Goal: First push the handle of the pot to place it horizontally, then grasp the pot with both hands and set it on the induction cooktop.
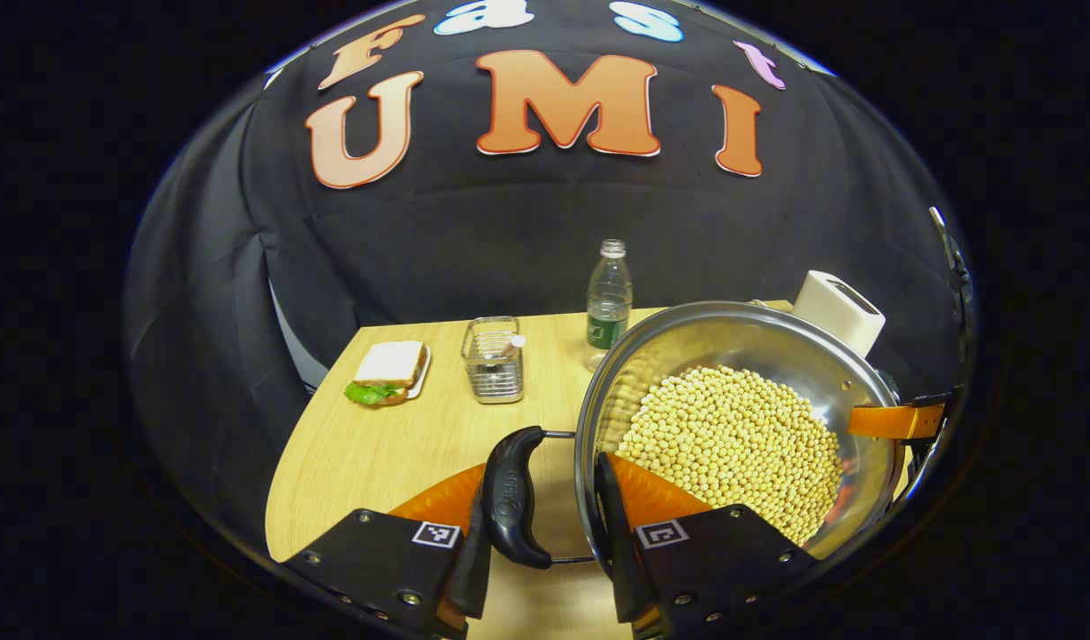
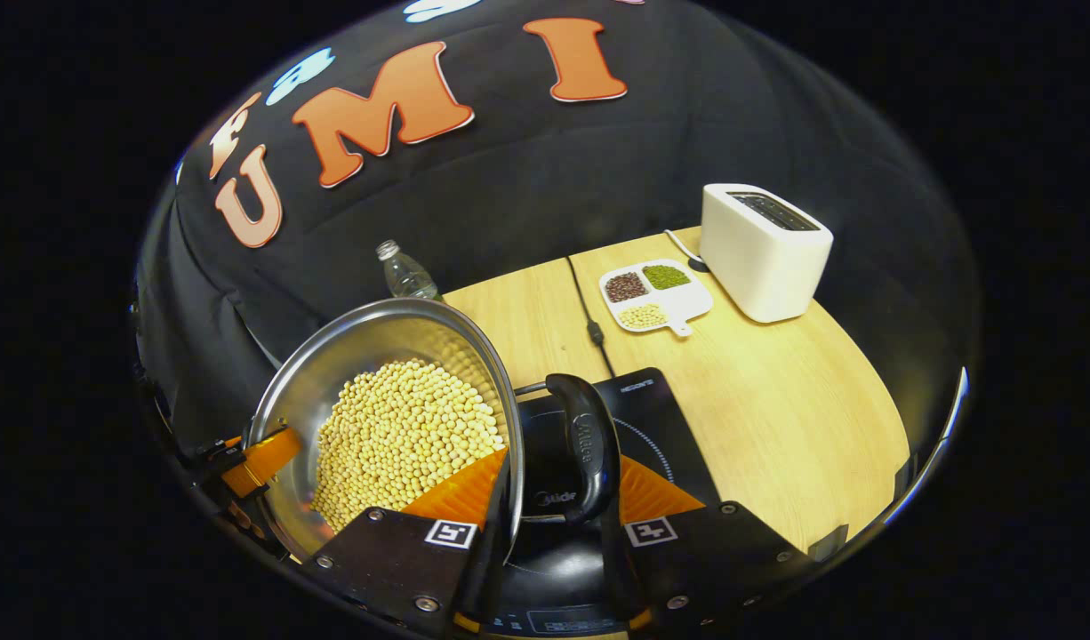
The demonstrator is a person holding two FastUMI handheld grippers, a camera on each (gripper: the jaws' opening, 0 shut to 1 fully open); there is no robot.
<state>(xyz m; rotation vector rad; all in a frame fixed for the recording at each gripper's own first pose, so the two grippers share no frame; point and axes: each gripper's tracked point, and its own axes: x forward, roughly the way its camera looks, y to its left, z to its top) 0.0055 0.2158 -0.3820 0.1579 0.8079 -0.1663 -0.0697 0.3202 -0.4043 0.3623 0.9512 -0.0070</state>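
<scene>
While the pot (image 1: 741, 427) hangs between our two grippers, we judge the handle push done and the two-handed grasp made; setting down is what is left. Left gripper (image 1: 545, 524) straddles the left side handle (image 1: 514, 498) and the pot's rim, one finger outside the handle, the other inside the wall, apparently clamped across them. Right gripper (image 2: 554, 498) does the same at the right side handle (image 2: 585, 444). Pot tilts in both views, soybeans (image 2: 403, 436) heaped well up the wall, so spilling is a risk if we tip further.

Induction cooktop (image 2: 661, 418) lies directly under the right handle, on the table (image 2: 776, 400); the pot seems partly over it, not yet resting.

Room: cooktop cord (image 2: 589, 320) runs back toward the wall; bean tray (image 2: 656, 293) and toaster (image 2: 763, 249) stand behind, well apart from the plate. On the left, water bottle (image 1: 609, 302) stands near the pot's far rim, wire basket (image 1: 493, 360) and sandwich (image 1: 387, 372) farther off. Table's front edge is close below us
</scene>
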